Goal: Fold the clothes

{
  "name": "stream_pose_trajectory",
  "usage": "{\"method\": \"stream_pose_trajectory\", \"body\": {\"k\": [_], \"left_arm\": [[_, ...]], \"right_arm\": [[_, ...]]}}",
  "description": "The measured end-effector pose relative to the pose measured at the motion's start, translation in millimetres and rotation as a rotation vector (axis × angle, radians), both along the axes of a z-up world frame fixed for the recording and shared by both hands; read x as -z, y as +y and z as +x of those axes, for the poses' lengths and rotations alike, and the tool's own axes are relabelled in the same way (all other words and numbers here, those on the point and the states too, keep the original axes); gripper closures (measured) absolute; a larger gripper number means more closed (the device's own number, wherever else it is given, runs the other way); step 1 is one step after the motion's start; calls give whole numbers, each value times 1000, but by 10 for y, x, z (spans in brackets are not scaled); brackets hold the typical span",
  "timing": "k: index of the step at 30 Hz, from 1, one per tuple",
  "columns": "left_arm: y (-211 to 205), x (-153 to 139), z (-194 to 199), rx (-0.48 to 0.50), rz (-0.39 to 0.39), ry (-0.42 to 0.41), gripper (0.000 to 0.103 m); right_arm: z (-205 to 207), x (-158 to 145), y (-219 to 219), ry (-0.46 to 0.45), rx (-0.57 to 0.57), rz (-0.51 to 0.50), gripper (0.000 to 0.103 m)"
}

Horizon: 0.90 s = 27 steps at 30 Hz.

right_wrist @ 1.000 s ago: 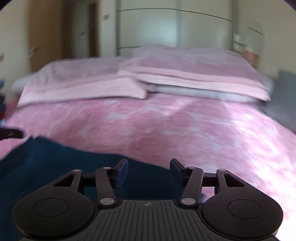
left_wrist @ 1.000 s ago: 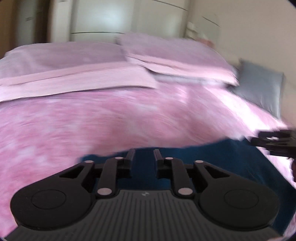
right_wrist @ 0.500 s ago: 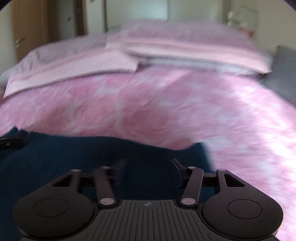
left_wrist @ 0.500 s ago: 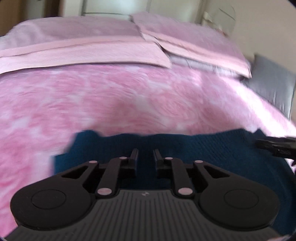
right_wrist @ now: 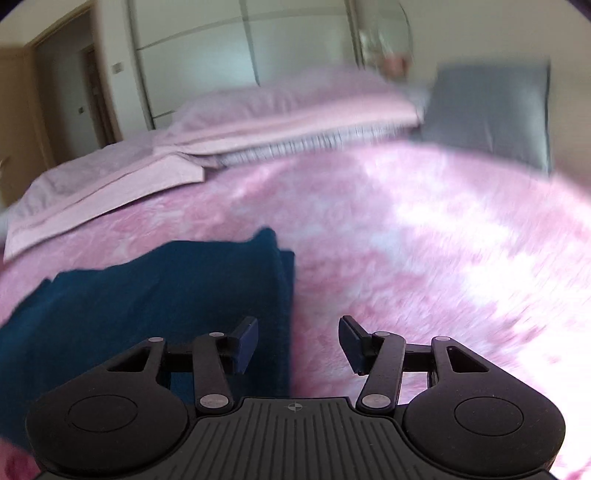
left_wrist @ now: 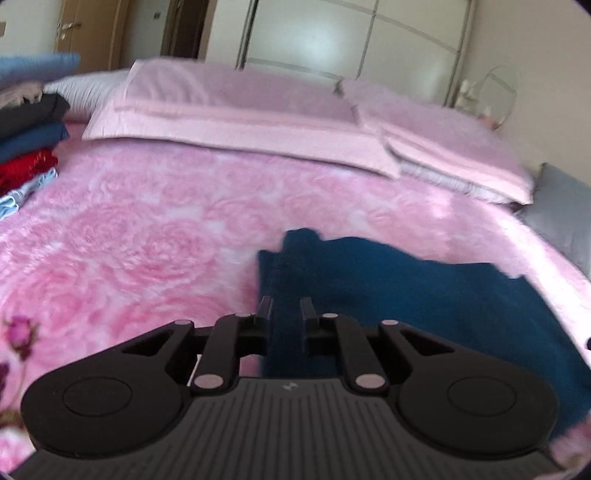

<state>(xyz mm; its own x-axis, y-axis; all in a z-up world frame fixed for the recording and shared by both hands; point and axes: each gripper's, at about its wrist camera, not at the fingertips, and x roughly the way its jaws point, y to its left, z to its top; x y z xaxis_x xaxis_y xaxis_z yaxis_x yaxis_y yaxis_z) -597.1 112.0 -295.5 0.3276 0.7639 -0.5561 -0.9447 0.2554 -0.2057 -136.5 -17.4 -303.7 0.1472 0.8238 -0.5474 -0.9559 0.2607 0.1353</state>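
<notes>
- Dark blue knitted garment (left_wrist: 424, 295): spread flat on the pink rose-patterned bedspread (left_wrist: 147, 240), in the near part of the bed; in the left wrist view, left edge doubled into a thick fold that runs forward from the gripper.
- Same garment in the right wrist view (right_wrist: 147, 295): covers the lower left of the frame; right edge folded over in a straight line, ending at a raised corner toward the pillows.
- Left gripper (left_wrist: 286, 309): jaws narrow and closing, with the folded left edge of the garment between the fingers; fabric fills the gap, pads appear to press on it.
- Right gripper (right_wrist: 298, 334): jaws spread wide, released; left finger (right_wrist: 248, 334) over the garment's right edge, right finger over bare bedspread; no fabric pinched.
- Two pink pillows (left_wrist: 236, 114) at the head of the bed, side by side and overlapping slightly at the middle.
- Grey cushion (right_wrist: 487, 110) at the right side of the bed, beside the right-hand pillow, standing against the wall.
- Stack of folded clothes (left_wrist: 29, 125) at the far left edge of the bed in the left wrist view: black, blue and red layers, with a light blue piece at the bottom.
- White wardrobe doors (left_wrist: 332, 40) behind the bed; wooden door (left_wrist: 85, 29) to the left of them.
- Right wrist view heavily motion-blurred; fine detail of the bedspread not readable there.
</notes>
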Motion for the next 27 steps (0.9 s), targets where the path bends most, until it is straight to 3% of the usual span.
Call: {"method": "stream_pose_trajectory", "body": {"k": [5,7,9,13,16,17,19,23,27], "left_arm": [[-511,79,184,75,-28,57,91],[-542,267,196,44,-85,105,91],[-584,426,118,1,-89,130,94],[-712,348,13,-75,-129,100,96],[-897,263,16,-107,-156,102,95],[-967,245,24,-110,-164,105,89],[-1128,232,83,-100,-181,111,81],[-1398,213,263,-50,-208,138,78],[-1598,136,406,-12,-183,165,72]], "right_arm": [[-641,53,-312,-131,-121,-40,50],[-793,200,-367,-169,-140,-85,50],[-794,366,-419,-184,-124,-114,50],[-600,417,-561,-106,-71,-94,53],[-657,274,-673,-71,-24,-112,53],[-709,226,-740,-55,-14,-114,53],[-815,133,-874,-23,2,-119,53],[-1080,105,-1094,2,-37,-164,53],[-1232,28,-1266,-1,-20,-184,53]]}}
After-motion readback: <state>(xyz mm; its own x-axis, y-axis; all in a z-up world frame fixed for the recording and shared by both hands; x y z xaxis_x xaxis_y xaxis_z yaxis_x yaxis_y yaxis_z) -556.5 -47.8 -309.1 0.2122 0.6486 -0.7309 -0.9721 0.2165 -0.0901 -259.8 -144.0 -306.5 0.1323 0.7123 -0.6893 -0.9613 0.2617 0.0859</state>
